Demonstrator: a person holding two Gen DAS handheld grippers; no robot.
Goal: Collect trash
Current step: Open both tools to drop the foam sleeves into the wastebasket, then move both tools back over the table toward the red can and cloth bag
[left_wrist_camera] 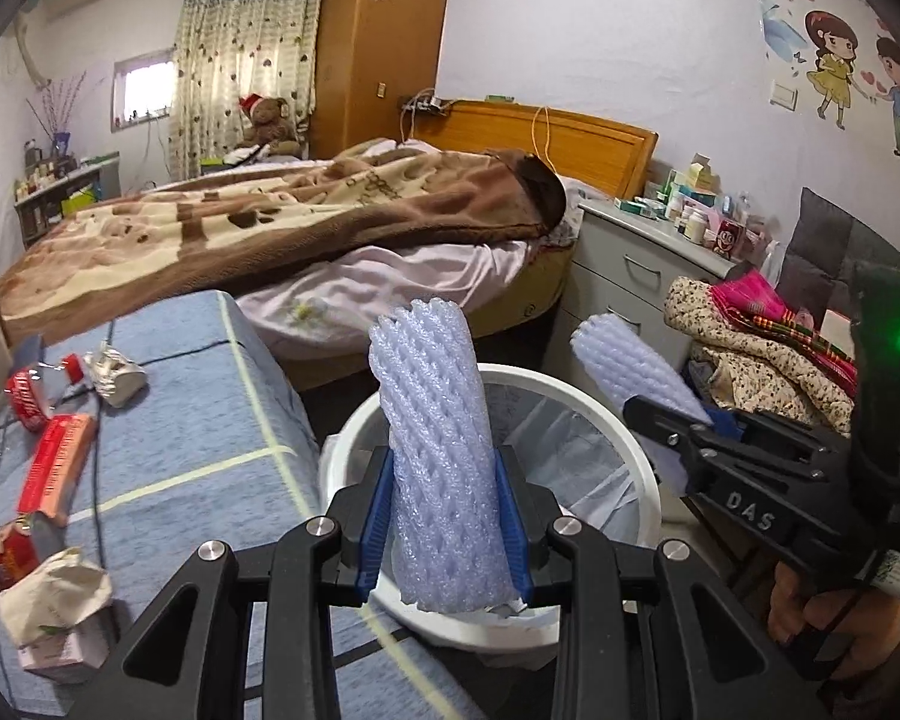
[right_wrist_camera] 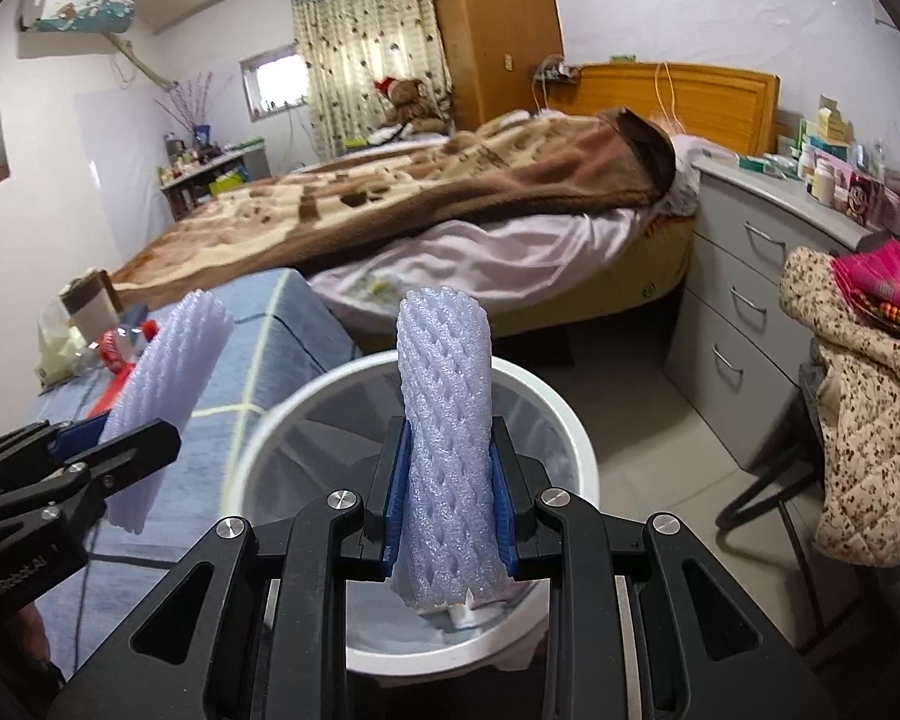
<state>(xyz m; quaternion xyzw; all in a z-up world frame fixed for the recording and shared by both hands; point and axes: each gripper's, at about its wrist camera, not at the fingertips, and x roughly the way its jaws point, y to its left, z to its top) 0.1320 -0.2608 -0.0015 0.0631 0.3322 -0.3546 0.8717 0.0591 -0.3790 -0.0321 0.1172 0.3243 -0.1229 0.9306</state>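
In the left wrist view my left gripper (left_wrist_camera: 445,465) is shut on an upright pale purple foam net sleeve (left_wrist_camera: 432,384), held over the near rim of a white lined trash bin (left_wrist_camera: 636,438). My right gripper (right_wrist_camera: 448,441) is shut on a second foam net sleeve (right_wrist_camera: 444,348), above the same bin (right_wrist_camera: 570,420). Each gripper also shows in the other's view: the right one (left_wrist_camera: 705,417) at the bin's right side, the left one (right_wrist_camera: 111,429) over the blue-covered table. More trash lies on that table: red packets (left_wrist_camera: 57,468), a crumpled white cup (left_wrist_camera: 117,375) and crumpled paper (left_wrist_camera: 54,594).
A blue-covered table (left_wrist_camera: 210,420) stands left of the bin. Behind it is a bed with a brown blanket (left_wrist_camera: 270,210). A grey drawer unit (right_wrist_camera: 744,312) crowded with small bottles and boxes stands at right, and a chair piled with clothes (right_wrist_camera: 864,420) is beside it.
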